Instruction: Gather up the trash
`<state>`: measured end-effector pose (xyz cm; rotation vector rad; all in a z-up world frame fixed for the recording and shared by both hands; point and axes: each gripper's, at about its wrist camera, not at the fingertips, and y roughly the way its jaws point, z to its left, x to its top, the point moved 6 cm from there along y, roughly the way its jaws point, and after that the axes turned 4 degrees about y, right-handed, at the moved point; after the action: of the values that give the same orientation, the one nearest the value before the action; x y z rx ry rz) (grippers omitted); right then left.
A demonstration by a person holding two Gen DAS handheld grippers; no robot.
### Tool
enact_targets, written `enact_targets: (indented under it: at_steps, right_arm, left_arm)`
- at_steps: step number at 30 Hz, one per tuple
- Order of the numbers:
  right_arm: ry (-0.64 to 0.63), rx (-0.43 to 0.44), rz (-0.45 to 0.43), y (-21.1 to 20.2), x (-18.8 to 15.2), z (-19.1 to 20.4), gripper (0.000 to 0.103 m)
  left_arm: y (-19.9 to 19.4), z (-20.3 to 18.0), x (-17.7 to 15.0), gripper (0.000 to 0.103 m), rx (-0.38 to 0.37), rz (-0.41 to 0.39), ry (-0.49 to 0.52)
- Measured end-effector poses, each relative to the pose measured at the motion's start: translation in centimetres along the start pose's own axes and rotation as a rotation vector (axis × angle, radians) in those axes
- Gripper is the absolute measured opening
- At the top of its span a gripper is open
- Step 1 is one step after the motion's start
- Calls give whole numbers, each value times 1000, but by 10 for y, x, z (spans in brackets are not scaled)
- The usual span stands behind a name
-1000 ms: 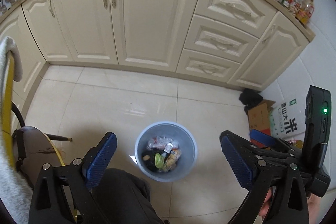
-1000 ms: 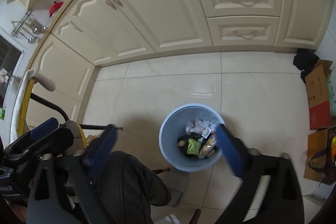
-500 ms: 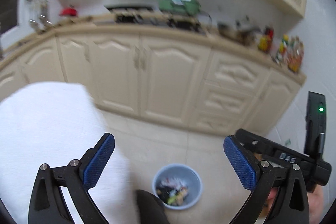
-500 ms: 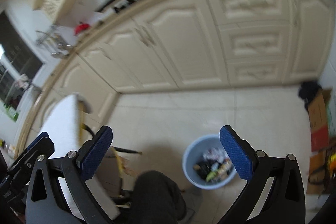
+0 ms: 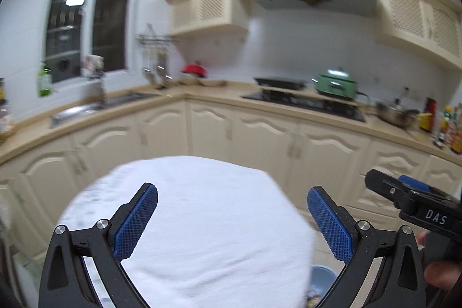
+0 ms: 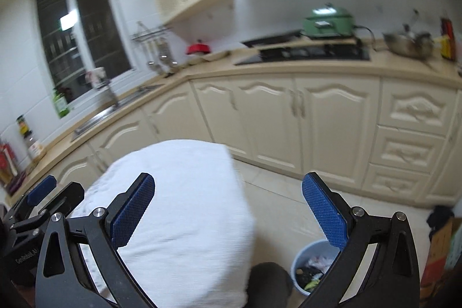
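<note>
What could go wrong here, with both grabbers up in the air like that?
The white cloth fills much of both views, so anything lying under it could be missed. The blue bin sits low and half hidden behind the right gripper, so a drop might miss it. The left gripper is open and empty too.

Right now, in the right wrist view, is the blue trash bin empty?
No, the blue trash bin on the floor holds a heap of wrappers and scraps inside its rim.
</note>
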<state>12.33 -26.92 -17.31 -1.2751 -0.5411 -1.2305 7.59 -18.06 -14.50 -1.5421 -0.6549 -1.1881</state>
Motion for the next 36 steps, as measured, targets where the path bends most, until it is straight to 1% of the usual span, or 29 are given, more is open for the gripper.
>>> enact_targets:
  at_steps: [2, 5, 6, 9, 15, 16, 17, 20, 21, 24, 26, 29, 33, 36]
  right_arm:
    - [-35, 14, -4, -8, -4, 25, 103]
    - [-116, 19, -38, -27, -11, 59, 103]
    - [-133, 28, -43, -33, -14, 68, 103]
    - [-157, 70, -54, -49, -20, 91, 103]
    - [-196, 84, -81, -67, -27, 114, 103]
    - [-202, 80, -85, -69, -29, 118, 103]
    - [-209, 76, -88, -71, -29, 120, 103]
    - [-212, 84, -89, -76, -33, 126, 103]
    - [-213, 87, -90, -78, -35, 127, 103]
    - [-223, 86, -97, -83, -36, 131, 103]
    - [-227, 91, -98, -85, -36, 130, 103]
    - [-235, 85, -107, -88, -36, 133, 103]
    - [-238, 89, -102, -87, -38, 135, 103]
    - [-245, 93, -104, -86, -39, 137, 103]
  left_arm:
    - [-30, 6, -12, 102, 48, -9, -13]
    - [-73, 23, -27, 102, 92, -15, -49]
    - [-83, 15, -30, 102, 103, -19, -56]
    - [-123, 19, -41, 102, 150, -33, -75]
    - [-185, 28, -52, 102, 202, -75, -103]
    - [-190, 28, -54, 102, 212, -82, -104]
    - [-202, 27, -58, 102, 233, -92, -105]
    - [-214, 25, -65, 102, 270, -112, -104]
    - [-211, 21, -67, 102, 272, -111, -106]
    - [-217, 11, -75, 102, 257, -106, -104]
    - [-221, 9, -78, 102, 267, -101, -107]
    - [-221, 14, -77, 102, 271, -93, -124]
    - [-213, 26, -64, 102, 257, -82, -148]
    - [-210, 32, -58, 102, 262, -82, -148]
